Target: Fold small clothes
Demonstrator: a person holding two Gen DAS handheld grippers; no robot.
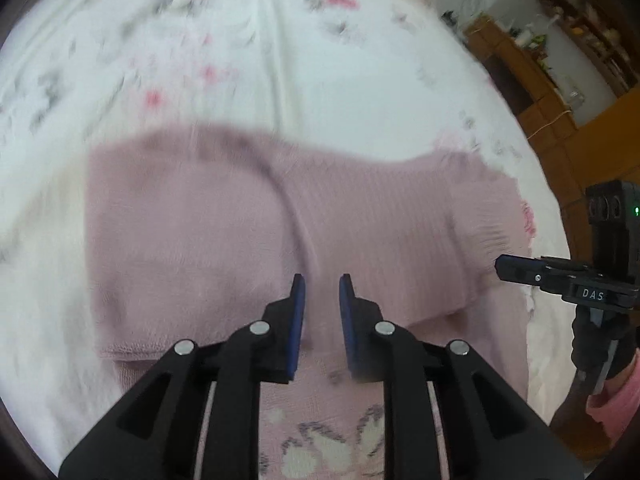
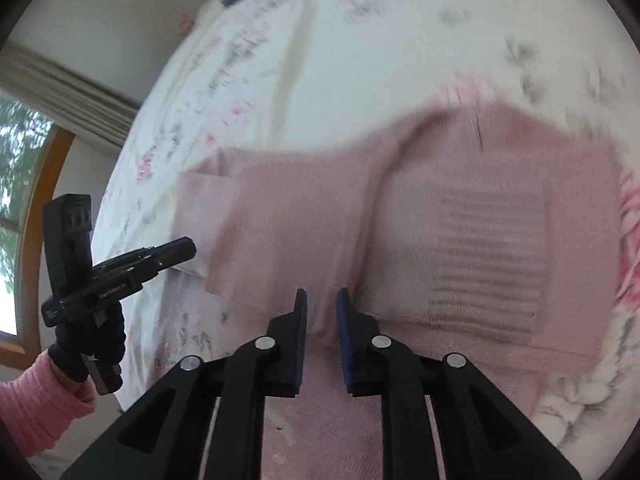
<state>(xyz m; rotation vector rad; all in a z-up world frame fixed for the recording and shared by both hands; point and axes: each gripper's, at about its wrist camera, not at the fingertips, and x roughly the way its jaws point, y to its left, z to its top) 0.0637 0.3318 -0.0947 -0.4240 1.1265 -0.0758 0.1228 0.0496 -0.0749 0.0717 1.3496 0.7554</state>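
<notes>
White floral bedding carries the folded pink sweater at its middle, and I hold my left tool and right tool above it, both released, empty.

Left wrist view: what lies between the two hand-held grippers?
Only the pink knitted garment on the floral bedsheet spans the stretch between the left hand-held gripper and right hand-held gripper; nothing else shows.
</notes>
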